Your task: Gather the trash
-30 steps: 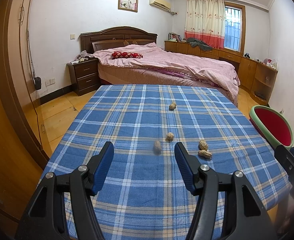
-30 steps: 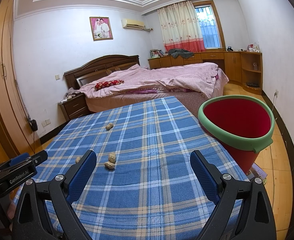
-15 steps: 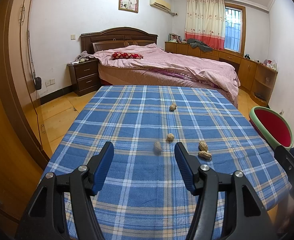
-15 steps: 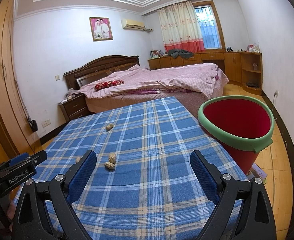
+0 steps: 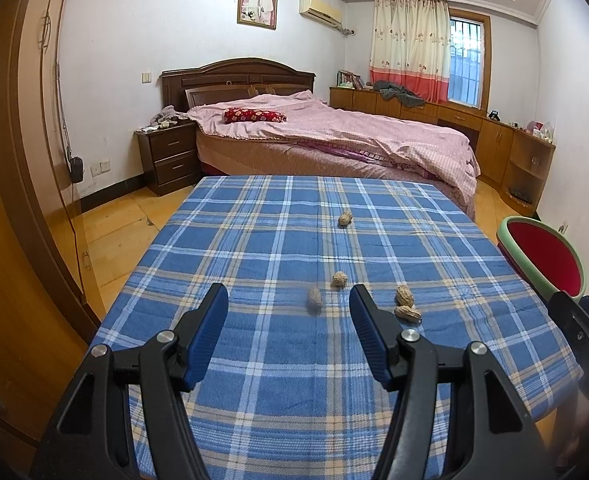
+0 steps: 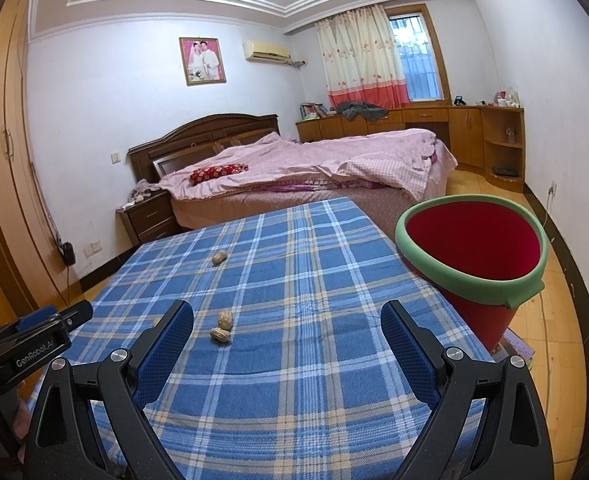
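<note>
Several peanut shells lie on the blue plaid tablecloth (image 5: pixel 254 248). In the left wrist view one shell (image 5: pixel 315 299) lies just beyond my open, empty left gripper (image 5: pixel 288 300), another (image 5: pixel 339 279) a little farther, a pair (image 5: pixel 406 304) to the right, and one (image 5: pixel 345 219) far off. My right gripper (image 6: pixel 286 316) is open and empty above the near table; the pair of shells (image 6: pixel 223 326) lies just left of its middle. A red bucket with a green rim (image 6: pixel 474 248) stands off the table's right edge and also shows in the left wrist view (image 5: pixel 542 258).
A bed with a pink cover (image 5: pixel 334 136) stands beyond the table's far edge. A wooden wardrobe (image 5: pixel 10 160) runs along the left. A nightstand (image 5: pixel 168 156) and low cabinets (image 5: pixel 494 144) line the walls. The left gripper's body (image 6: pixel 30 344) shows at the right wrist view's left edge.
</note>
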`<state>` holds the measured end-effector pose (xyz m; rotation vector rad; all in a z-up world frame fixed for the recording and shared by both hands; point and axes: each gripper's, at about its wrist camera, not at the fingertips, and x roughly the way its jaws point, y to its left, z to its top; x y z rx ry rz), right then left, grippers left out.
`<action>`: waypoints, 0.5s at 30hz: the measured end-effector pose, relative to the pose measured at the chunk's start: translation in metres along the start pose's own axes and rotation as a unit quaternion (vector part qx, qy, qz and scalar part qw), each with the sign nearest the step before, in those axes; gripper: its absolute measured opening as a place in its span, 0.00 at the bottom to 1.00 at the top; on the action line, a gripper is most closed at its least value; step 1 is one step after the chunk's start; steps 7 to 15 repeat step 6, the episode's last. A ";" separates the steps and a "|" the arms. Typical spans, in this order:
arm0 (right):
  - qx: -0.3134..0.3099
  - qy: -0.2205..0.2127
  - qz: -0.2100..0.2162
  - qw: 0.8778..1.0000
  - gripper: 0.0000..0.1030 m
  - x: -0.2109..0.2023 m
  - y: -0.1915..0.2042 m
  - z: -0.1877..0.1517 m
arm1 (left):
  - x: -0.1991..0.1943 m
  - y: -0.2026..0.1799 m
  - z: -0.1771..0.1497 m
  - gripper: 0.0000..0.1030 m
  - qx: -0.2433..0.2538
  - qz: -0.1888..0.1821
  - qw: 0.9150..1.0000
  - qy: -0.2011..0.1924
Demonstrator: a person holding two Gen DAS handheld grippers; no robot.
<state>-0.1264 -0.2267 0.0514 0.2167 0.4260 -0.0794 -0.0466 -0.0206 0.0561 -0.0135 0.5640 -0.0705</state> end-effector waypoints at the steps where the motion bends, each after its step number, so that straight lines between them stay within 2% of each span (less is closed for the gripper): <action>1: 0.000 0.000 0.000 1.000 0.92 -0.001 0.000 0.000 | 0.000 -0.001 0.001 0.61 0.000 0.000 1.000 0.000; 15: 0.000 0.005 0.002 1.000 0.92 0.000 0.002 0.002 | -0.001 0.000 0.001 0.61 0.001 0.000 1.000 0.005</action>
